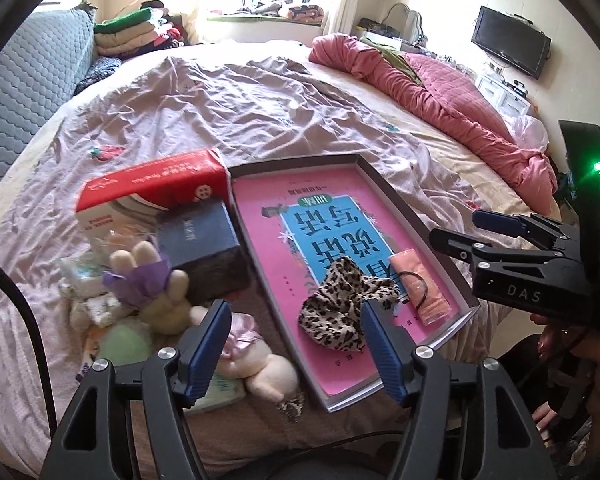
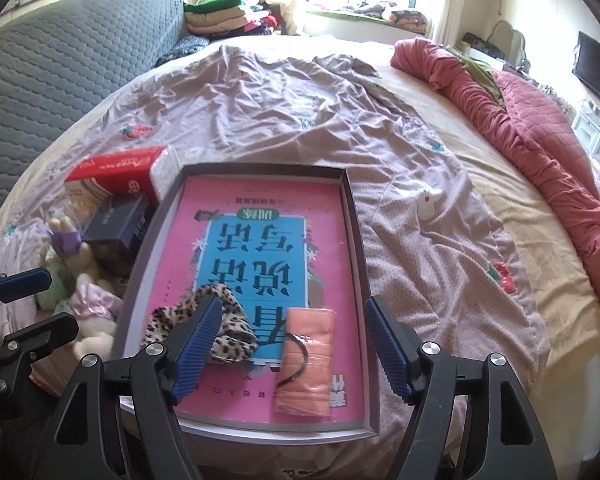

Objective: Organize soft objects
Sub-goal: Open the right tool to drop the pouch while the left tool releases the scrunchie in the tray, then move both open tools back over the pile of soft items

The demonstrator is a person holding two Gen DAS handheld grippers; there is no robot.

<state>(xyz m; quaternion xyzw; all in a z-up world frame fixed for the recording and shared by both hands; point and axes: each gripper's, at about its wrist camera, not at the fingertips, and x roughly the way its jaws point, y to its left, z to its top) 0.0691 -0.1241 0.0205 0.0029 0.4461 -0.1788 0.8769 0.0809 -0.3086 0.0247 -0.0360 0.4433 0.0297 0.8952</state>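
Observation:
A shallow grey tray (image 1: 404,204) (image 2: 356,236) with a pink book inside lies on the bed. In it are a leopard-print scrunchie (image 1: 336,312) (image 2: 236,320) and a folded peach cloth (image 1: 424,288) (image 2: 310,360) with a black hair tie on it. Left of the tray lie plush toys: a cream plush with a pink bow (image 1: 260,364) (image 2: 94,308) and a rabbit in purple (image 1: 148,276) (image 2: 66,240). My left gripper (image 1: 296,344) is open and empty above the cream plush and the tray's left edge. My right gripper (image 2: 294,340) is open and empty over the near end of the tray.
A red and white box (image 1: 156,188) (image 2: 120,176) and a dark blue box (image 1: 204,248) (image 2: 120,228) stand left of the tray. A rolled pink quilt (image 1: 432,92) (image 2: 540,128) lies at the right. A grey headboard (image 1: 24,80) is at the left.

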